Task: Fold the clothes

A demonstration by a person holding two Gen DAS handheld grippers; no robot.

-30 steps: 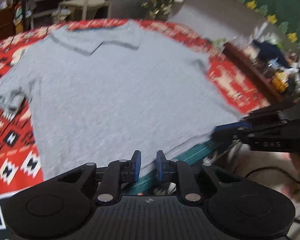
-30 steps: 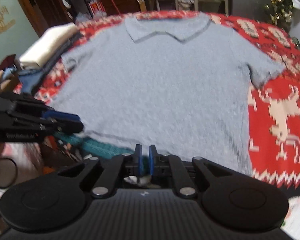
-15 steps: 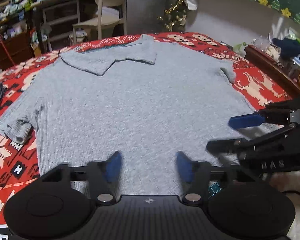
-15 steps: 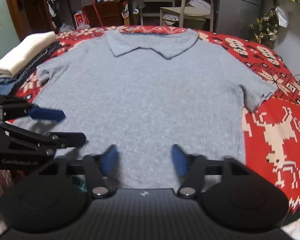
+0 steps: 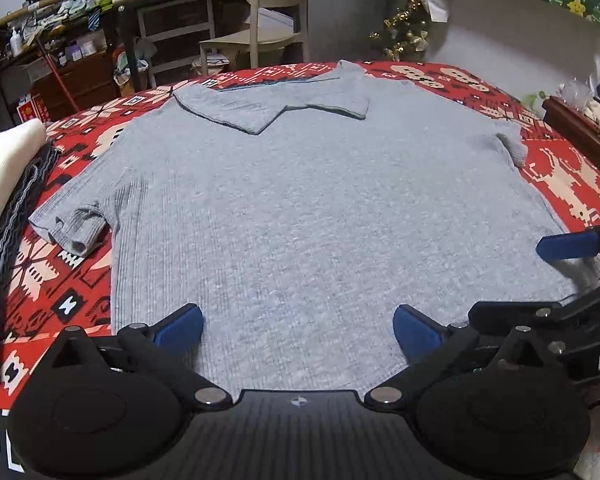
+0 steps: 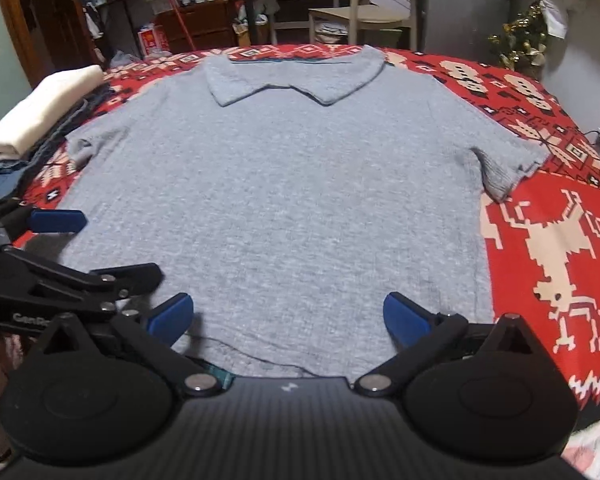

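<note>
A grey short-sleeved polo shirt [image 5: 300, 208] lies spread flat on the red patterned cloth, collar at the far side, hem nearest me; it also fills the right wrist view [image 6: 276, 200]. My left gripper [image 5: 298, 330] is open and empty, just above the shirt's hem. My right gripper [image 6: 286, 320] is open and empty over the hem too. Each gripper shows at the edge of the other's view: the right one [image 5: 568, 280] at the right, the left one [image 6: 60, 252] at the left.
A red patterned cloth [image 6: 548, 248] covers the table. A stack of folded clothes with a white one on top [image 6: 44, 112] lies at the left edge. A chair [image 5: 268, 20], shelves and a small decorated tree [image 5: 404, 32] stand beyond the table.
Both grippers have opened from shut and let go of the shirt's hem. The shirt now lies flat, and both views have moved forward over the hem.
</note>
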